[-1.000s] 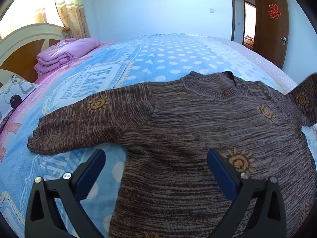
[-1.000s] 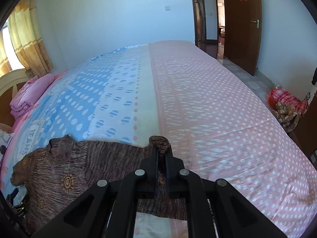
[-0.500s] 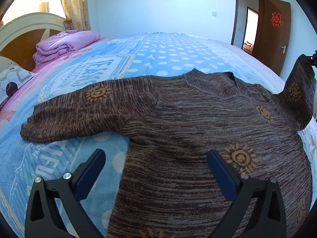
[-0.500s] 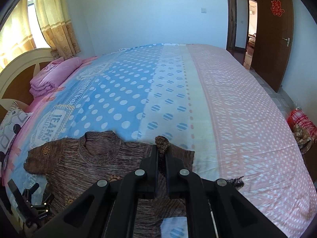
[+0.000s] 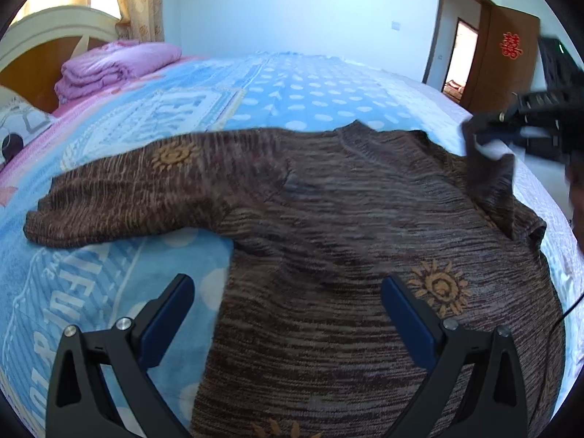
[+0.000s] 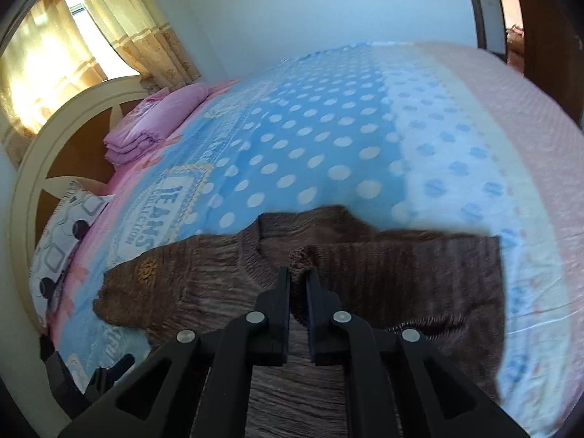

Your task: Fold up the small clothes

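Left gripper (image 5: 286, 314) hangs over the sweater's (image 5: 328, 226) lower body, fingers spread wide, holding nothing. Sweater lies flat on the bed (image 5: 292, 95). Right gripper (image 6: 298, 277) is clamped on the right cuff (image 6: 303, 253), folded over the chest.

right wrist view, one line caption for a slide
Right tongs shut on sweater sleeve cuff, folding it across the body.
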Tool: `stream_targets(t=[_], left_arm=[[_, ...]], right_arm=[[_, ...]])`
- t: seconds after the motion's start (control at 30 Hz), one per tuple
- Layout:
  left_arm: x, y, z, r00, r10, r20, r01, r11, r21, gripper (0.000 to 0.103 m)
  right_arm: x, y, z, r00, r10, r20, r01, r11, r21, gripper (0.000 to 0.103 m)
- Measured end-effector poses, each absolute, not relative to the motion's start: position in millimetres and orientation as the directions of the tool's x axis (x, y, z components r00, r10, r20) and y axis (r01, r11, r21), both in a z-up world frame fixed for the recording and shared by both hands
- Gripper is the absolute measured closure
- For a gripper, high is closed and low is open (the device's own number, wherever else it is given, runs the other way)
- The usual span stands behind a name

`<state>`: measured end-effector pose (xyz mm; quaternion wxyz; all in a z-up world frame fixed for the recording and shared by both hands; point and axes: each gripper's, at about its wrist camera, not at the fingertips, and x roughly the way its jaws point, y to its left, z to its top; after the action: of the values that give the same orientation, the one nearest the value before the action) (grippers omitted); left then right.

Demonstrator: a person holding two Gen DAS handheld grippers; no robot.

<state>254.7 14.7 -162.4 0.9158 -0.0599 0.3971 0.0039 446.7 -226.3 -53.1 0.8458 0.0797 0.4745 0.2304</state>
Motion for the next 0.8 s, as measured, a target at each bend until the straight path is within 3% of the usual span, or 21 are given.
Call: stream_targets(t=[0.03, 0.13, 0.2, 0.33, 0.53, 0.8], left_arm=[[255.8, 17.2, -163.7, 0.669, -0.045, -0.742, -0.058, 0.992, -0.113, 0.000], [254.6, 20.8, -162.4, 0.644, -0.045, -0.764, -0.053, 0.993, -0.103, 0.000], [252.1, 17.2, -152.8, 0.643, -0.033, -0.765, -0.030, 0.997, -0.068, 0.007], [256.4, -0.7, -114.8, 0.664, -0.067, -0.745, 0.024, 0.997, -0.069, 0.009], [280.0, -62.1, -79.0, 0.668, -0.168, -0.725, 0.114, 0.986, -0.123, 0.009], [336.8, -133.7, -122.8, 0.560, -0.219, -0.799, 0.131, 0.976, -0.175, 0.019]], right_arm=[[440.2, -223.6, -62.0, 0.405, 0.502, -0.764, -0.329, 0.860, 0.390, 0.058], [410.5, -239.0, -68.8, 0.402, 0.533, -0.745, -0.366, 0.839, 0.402, 0.058], [390.4, -271.8, -68.6, 0.418, 0.529, -0.739, -0.344, 0.845, 0.410, 0.057], [352.9, -351.2, -66.7, 0.513, 0.435, -0.741, -0.233, 0.900, 0.367, 0.043], [305.6, -437.2, -81.1, 0.595, 0.337, -0.730, -0.100, 0.932, 0.349, 0.043], [286.5, -470.6, -107.0, 0.629, 0.324, -0.706, -0.057, 0.926, 0.374, 0.043]])
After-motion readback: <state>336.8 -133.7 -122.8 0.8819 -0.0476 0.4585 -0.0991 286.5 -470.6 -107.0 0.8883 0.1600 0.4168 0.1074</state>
